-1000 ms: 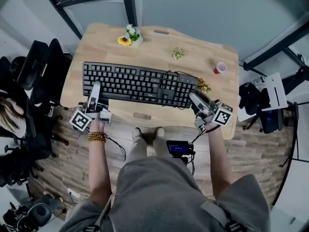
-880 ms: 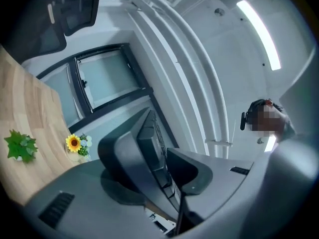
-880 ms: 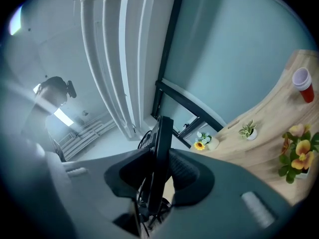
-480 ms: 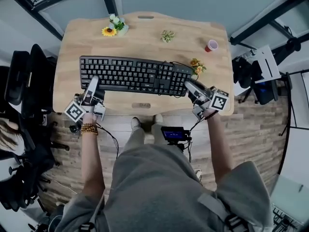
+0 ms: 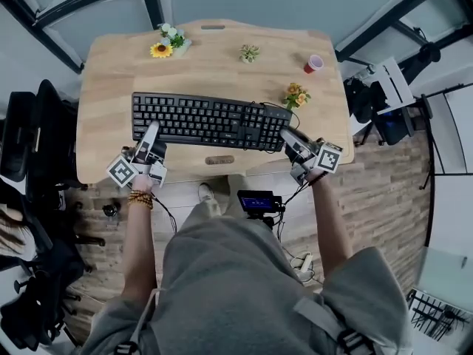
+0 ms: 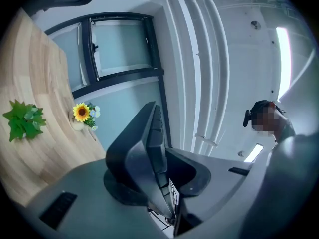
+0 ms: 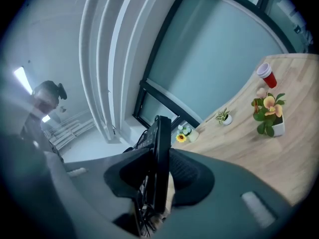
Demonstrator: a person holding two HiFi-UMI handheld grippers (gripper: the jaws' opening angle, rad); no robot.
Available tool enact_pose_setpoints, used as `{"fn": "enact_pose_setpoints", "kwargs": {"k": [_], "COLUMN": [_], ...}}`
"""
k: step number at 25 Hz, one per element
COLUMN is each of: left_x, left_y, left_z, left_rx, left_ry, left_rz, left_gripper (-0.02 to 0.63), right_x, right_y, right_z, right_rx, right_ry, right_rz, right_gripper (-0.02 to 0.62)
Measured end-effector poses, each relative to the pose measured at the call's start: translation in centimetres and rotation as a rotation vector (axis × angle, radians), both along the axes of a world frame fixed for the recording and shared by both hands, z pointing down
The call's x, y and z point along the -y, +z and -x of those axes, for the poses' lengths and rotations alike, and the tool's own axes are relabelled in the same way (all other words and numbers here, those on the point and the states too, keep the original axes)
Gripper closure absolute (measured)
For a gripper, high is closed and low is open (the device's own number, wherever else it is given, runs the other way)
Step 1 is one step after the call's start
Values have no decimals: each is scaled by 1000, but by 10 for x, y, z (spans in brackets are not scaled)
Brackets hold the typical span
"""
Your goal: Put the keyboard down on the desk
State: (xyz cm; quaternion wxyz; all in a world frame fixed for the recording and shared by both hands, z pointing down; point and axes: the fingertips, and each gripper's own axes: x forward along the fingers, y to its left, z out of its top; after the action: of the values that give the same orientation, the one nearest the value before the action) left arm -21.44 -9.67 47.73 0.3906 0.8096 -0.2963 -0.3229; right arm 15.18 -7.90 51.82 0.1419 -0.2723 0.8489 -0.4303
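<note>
The long black keyboard (image 5: 211, 120) lies level, low over the wooden desk (image 5: 111, 72); whether it touches the top I cannot tell. My left gripper (image 5: 153, 133) is shut on its front left edge, and its jaws have just been closing with the keyboard between them. My right gripper (image 5: 286, 137) is shut on the front right corner. In the left gripper view the keyboard (image 6: 149, 148) stands edge-on between the jaws of the left gripper (image 6: 164, 153). In the right gripper view the keyboard (image 7: 160, 148) sits clamped in the right gripper (image 7: 159, 171).
A sunflower pot (image 5: 164, 48), a small green plant (image 5: 250, 52) and a red cup (image 5: 313, 63) stand along the desk's far side. An orange flower pot (image 5: 295, 95) stands close behind the keyboard's right end. A black chair (image 5: 29, 132) is at the left.
Both grippers and the keyboard have come down toward the desk top. The keyboard now lies further in over the desk than before.
</note>
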Motion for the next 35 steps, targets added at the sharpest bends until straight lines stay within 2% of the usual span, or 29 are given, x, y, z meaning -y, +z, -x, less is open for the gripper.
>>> {"fn": "enact_pose_setpoints", "kwargs": {"k": [3,9,26,35], "left_x": [-1,-6,17,33], "left_y": [20,47,110,141], "left_z": [2,3,-2,-8], "left_rx": [-19,-46,-62,-88], "left_ry": [3,-2,-48,-68], "left_rz": [48,93,244,326], "left_gripper": [503,506,506,505], "right_x": [-2,0,22,58], "right_y": [10,32,69,92], "right_z": [1,2,-2,-8], "right_rx": [-9,-18,-43,-33], "right_ry": [20,12,31,39], "right_rz": [19,52,132,180], "right_gripper": [466,465,463,465]}}
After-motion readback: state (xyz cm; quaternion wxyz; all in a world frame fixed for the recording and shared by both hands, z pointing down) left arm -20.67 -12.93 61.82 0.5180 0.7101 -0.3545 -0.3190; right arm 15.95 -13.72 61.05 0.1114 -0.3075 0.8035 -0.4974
